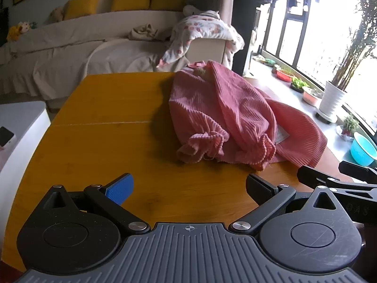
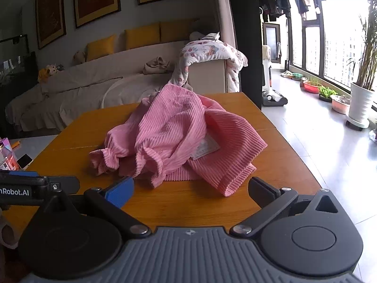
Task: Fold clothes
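Note:
A crumpled pink ribbed garment (image 1: 226, 115) (image 2: 179, 136) with gathered cuffs and a white label lies in a heap on the orange wooden table (image 1: 113, 141) (image 2: 212, 205). My left gripper (image 1: 188, 188) hovers over the table's near side, open, nothing between its fingers; the garment lies ahead and to the right of it. My right gripper (image 2: 190, 191) is open too, just short of the garment's near hem, not touching it. The right gripper's black fingers (image 1: 329, 181) show at the right edge of the left wrist view, and the left gripper's fingers (image 2: 35, 184) at the left edge of the right wrist view.
Behind the table stands a beige sofa (image 2: 82, 87) with yellow cushions (image 1: 130, 0) and a floral blanket (image 1: 202, 28). A white side table (image 1: 21, 127) with small items sits to the left. Plant pots (image 2: 360, 103), basins (image 1: 362, 148) and a window line the floor on the right.

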